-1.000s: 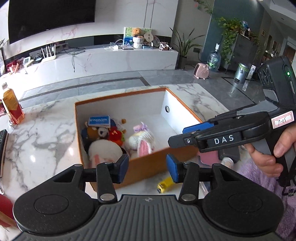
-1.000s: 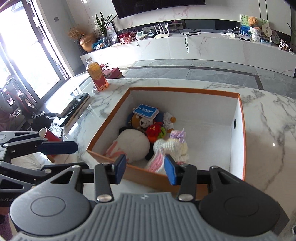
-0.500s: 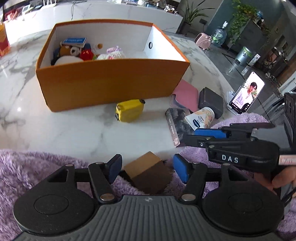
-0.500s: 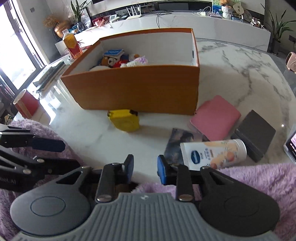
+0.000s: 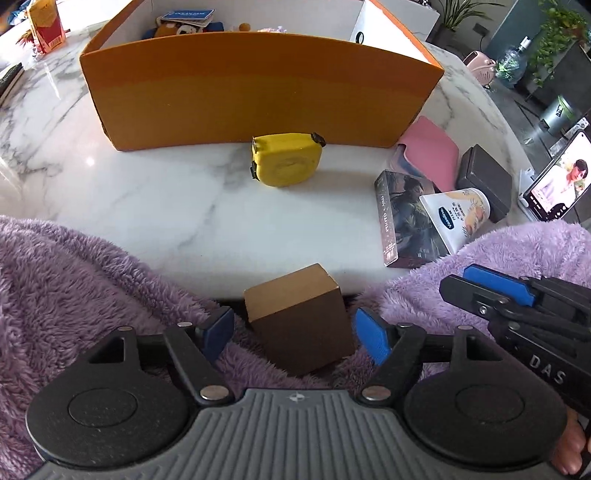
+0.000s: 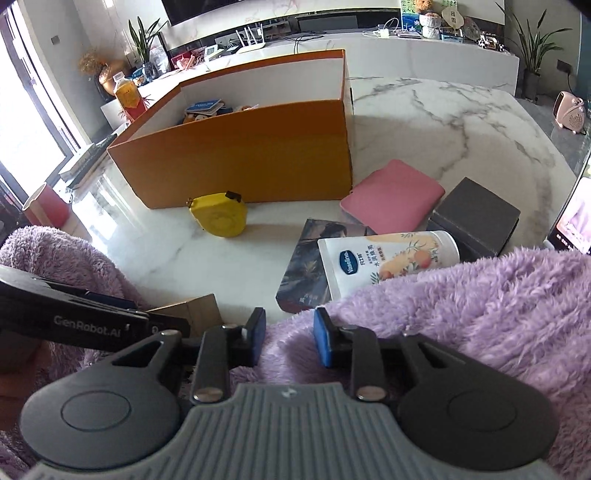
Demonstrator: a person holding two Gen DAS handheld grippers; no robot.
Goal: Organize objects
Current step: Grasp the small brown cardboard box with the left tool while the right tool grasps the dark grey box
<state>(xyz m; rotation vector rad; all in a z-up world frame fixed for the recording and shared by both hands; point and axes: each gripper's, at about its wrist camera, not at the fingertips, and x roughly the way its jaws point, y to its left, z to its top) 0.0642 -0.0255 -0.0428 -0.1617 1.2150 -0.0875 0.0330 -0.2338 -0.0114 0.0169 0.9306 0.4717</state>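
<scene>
Two grippers: both sit low at the near edge of the marble table point(image 5: 177, 199), over purple fleece point(image 5: 74, 273).
Left gripper point(image 5: 295, 334): jaws spread wide, one blue pad on each side of a small brown cardboard box point(image 5: 299, 314); a narrow gap shows on both sides, so nothing is gripped.
Brown box position: tilted, resting on the fleece at the table's near edge; in the right wrist view point(image 6: 192, 312) only its top corner shows behind the left gripper's arm.
Right gripper point(image 6: 289, 341): jaws partly open, with only fleece point(image 6: 461, 314) between the pads; it holds nothing. In the left wrist view point(image 5: 495, 291) it lies to the right, pointing left.
Orange box point(image 5: 258, 92): open-topped, standing at the far side of the table, with soft toys point(image 5: 177, 27) and a blue booklet point(image 5: 186, 14) inside at its left end.
Yellow tape measure point(image 5: 284, 164): on the marble just in front of the orange box's near wall.
Pink pouch point(image 6: 393, 201): flat on the table at the orange box's right corner.
Dark grey box point(image 6: 476, 218): just right of the pink pouch.
Photo card box point(image 5: 406, 218): lying flat, near the table edge.
Lotion tube point(image 6: 388, 258): lying on top of the photo card box, its lower end hidden by fleece.
Phone point(image 5: 554, 184): propped upright at the far right, screen lit.
</scene>
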